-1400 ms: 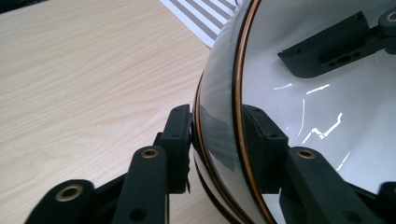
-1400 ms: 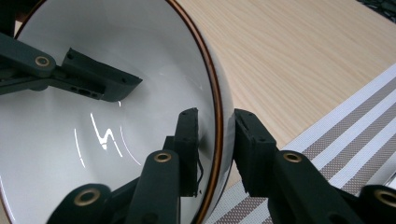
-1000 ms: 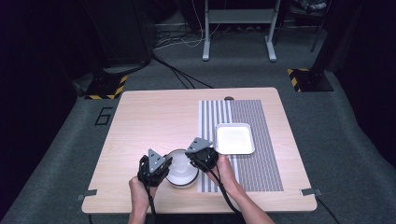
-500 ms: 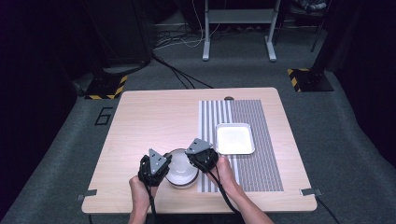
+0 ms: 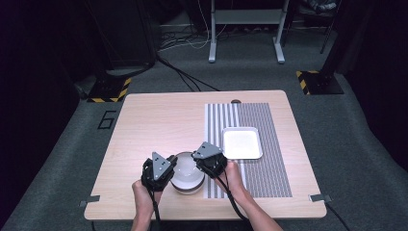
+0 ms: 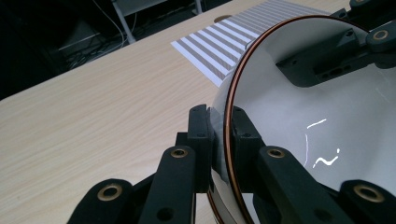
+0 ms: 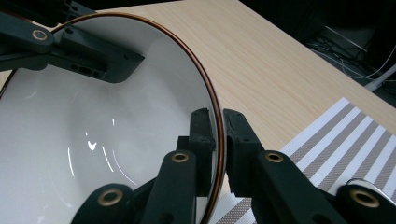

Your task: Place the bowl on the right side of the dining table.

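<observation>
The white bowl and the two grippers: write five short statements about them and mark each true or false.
1. The left gripper is clamped on the rim of the white bowl. True.
2. The right gripper hangs open above the bowl. False: its jaws are shut on the bowl's rim, one inside and one outside.
3. The bowl is full of food. False: its white inside is empty.
4. The bowl has a thin brown line along its rim. True.
5. The bowl sits inside the square white tray. False: the tray lies apart on the striped mat, while the bowl is near the front of the wooden table.
</observation>
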